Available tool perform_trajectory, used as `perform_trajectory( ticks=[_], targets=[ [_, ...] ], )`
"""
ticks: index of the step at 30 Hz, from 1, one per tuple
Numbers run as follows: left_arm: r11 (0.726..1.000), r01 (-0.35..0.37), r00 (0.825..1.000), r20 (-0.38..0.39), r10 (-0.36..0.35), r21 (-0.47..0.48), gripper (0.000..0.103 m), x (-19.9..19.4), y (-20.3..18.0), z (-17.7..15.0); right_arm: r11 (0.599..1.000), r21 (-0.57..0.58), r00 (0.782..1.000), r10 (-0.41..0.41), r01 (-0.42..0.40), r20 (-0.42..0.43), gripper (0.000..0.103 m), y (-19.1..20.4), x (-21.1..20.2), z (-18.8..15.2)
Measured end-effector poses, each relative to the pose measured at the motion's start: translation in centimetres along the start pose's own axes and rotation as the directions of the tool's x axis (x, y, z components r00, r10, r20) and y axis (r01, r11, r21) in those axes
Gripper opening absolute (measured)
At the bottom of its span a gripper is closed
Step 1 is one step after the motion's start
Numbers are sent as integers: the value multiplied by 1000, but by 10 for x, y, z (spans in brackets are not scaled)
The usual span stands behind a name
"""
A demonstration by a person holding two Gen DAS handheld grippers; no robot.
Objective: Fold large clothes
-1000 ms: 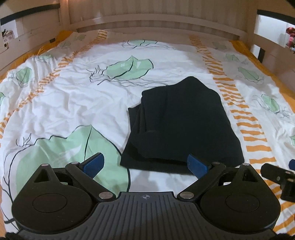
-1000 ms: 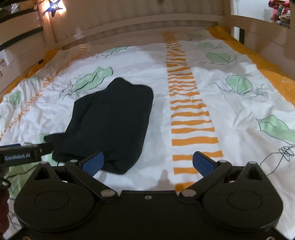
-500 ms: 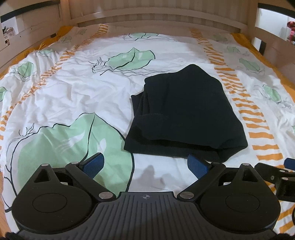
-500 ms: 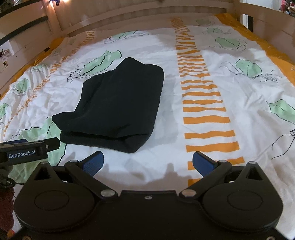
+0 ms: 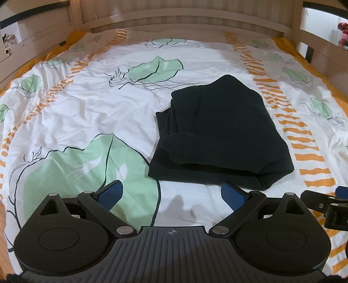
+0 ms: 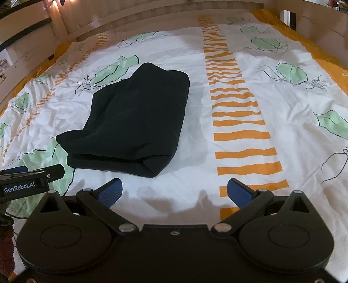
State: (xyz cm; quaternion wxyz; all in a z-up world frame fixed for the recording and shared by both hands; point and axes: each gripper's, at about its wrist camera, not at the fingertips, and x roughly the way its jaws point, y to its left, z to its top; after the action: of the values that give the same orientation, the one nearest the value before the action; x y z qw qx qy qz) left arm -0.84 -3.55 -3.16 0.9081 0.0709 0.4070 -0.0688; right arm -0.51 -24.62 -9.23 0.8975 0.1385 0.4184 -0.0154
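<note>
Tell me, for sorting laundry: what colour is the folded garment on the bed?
The folded garment is plain black, clearest in the right wrist view.

The folded black garment (image 5: 219,135) is the only thing lying on the leaf-printed duvet (image 5: 91,104), a low soft mound right of centre. Open bedding spreads wide to its left and a broad strip along the orange-striped band (image 6: 237,113) to its right. The wooden bed rails (image 5: 187,17) wall in the far end and both sides. The left gripper (image 5: 171,193) and right gripper (image 6: 175,191), fingers spread wide, hover just short of the garment's near edge, close beside each other.
</note>
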Motion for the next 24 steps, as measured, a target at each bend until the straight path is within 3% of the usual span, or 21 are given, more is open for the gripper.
perform_trajectory(
  ticks=[24],
  targets=[
    [1000, 3, 1000, -12, -3, 13, 98, 2, 1, 1, 1000, 3, 999, 21, -21, -29, 102, 4, 5, 1]
  ],
)
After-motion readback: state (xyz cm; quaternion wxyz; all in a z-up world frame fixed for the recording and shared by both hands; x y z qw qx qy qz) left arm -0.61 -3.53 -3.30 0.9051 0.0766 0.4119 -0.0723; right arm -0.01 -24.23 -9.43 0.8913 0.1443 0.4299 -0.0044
